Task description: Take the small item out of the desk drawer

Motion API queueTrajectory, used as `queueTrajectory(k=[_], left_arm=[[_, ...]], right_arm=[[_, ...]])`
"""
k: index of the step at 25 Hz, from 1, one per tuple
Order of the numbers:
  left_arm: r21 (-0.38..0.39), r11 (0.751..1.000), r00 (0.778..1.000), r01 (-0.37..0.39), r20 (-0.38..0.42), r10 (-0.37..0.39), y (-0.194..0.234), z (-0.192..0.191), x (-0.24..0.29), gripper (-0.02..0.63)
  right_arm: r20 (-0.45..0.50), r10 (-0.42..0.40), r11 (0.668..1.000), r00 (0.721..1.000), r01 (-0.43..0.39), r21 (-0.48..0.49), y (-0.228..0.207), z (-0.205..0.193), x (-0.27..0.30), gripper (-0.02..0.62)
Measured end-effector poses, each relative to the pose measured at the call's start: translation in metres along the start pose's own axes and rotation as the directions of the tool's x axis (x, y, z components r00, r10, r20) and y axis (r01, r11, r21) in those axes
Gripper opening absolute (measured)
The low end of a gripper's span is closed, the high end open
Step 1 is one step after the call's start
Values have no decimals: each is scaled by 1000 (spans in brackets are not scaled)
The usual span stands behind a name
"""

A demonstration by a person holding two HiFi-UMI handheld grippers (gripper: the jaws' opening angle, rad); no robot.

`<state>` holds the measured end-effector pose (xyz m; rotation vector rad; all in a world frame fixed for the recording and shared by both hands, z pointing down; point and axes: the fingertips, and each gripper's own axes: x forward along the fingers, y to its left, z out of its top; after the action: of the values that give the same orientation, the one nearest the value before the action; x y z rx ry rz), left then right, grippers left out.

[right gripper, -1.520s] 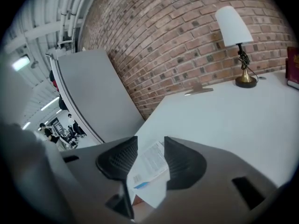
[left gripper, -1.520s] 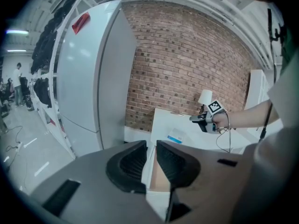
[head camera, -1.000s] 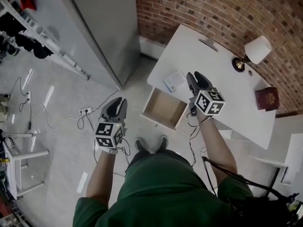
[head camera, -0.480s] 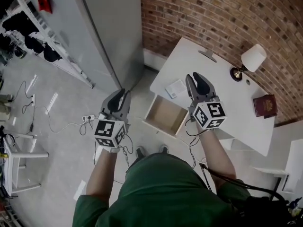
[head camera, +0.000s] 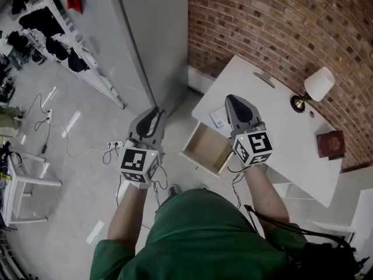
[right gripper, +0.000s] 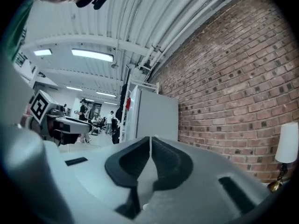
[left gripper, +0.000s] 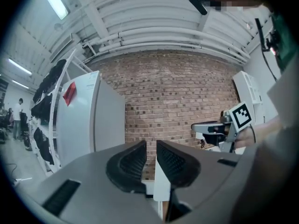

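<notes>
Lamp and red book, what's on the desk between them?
Head view: just bare white desk and one small dark dot between lamp and red book.

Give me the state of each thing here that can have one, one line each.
drawer: pulled open, nothing visible inside.
left gripper: jaws slightly apart, nothing between them.
right gripper: jaws have just been closing, now together, nothing between them.
lamp: upright on the desk; cannot tell whether it is lit.
red book: closed, lying flat on the desk.
</notes>
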<state>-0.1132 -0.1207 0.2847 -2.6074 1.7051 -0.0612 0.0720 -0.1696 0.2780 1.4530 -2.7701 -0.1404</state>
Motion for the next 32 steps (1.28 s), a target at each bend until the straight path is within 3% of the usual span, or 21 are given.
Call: queueTrajectory(k=[9,18,24,28,32], left_arm=[[9,999,999,-43,-2,43,-7,2,-1,61],[16,997,997,-69,17,69,-11,8,7,48],[69,995,996,-69,64,65,-16,12,12,15],[101,993,998,-60,36,57,-22,10,18,11],[82,995,997,-64,51,60,-26,9,24,12]], right_arm=[[64,71,994,995,-65,-92,11,12,2,5],[63,105,990,992,-98,-103,7,7,4,5],[51,93,986,994,-85,-142,-1,1,2,3],[54,88,986,995,-79,-149,-10,0,-2,2],[55,88,985,995,-78,-154,-16,-1,-4,2]])
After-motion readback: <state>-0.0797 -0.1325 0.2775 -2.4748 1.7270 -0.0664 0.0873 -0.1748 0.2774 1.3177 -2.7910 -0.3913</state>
